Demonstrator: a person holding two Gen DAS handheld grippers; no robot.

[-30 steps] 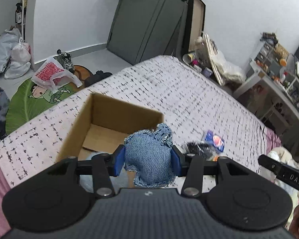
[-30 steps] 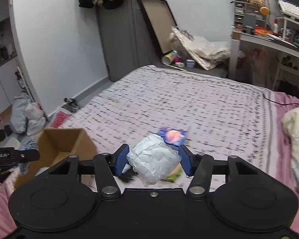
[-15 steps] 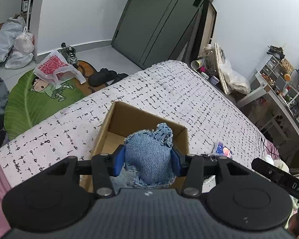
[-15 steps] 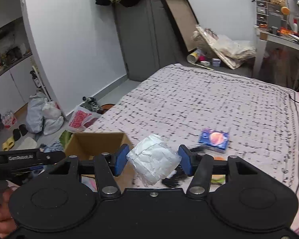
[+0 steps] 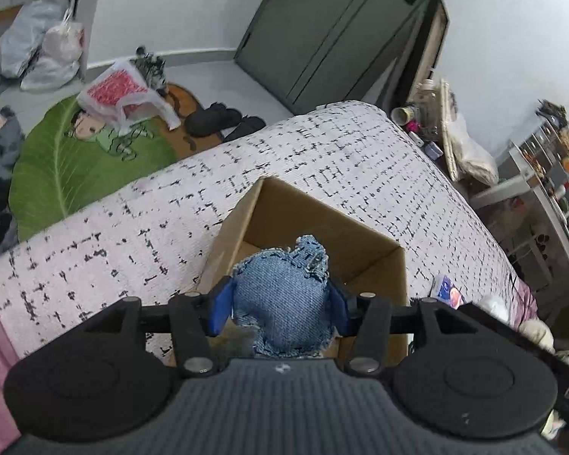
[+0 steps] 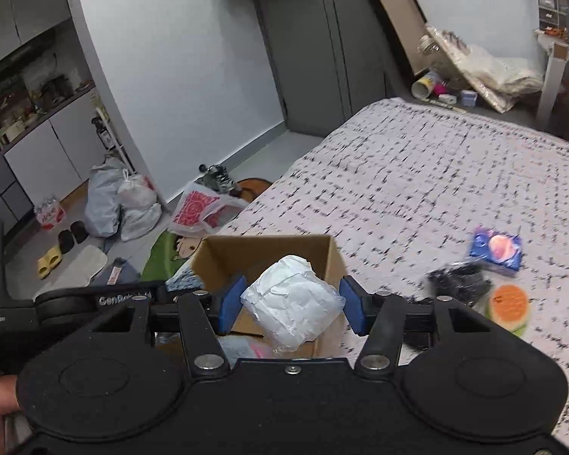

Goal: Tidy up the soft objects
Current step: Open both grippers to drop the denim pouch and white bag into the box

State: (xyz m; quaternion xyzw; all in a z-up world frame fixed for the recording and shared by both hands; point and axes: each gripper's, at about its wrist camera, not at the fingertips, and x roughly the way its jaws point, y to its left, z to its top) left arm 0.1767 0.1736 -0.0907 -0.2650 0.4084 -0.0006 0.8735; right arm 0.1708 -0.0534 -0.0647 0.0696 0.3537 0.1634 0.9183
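Two soft bundles are hanging over the open cardboard box (image 5: 315, 235) on the bed (image 5: 132, 235).

The left hand-held gripper (image 5: 280, 301) is clamping a frayed blue denim pouch (image 5: 280, 299) between its blue pads and holding it above the near edge of the box. The right hand-held gripper (image 6: 290, 305) is squeezing a crumpled white bundle (image 6: 292, 301) over the same box (image 6: 265, 254), where pale fabric is already lying inside. On the bedspread to the right, a blue packet (image 6: 495, 247), a black tangle (image 6: 459, 282) and an orange-and-green round thing (image 6: 509, 303) are lying close together.
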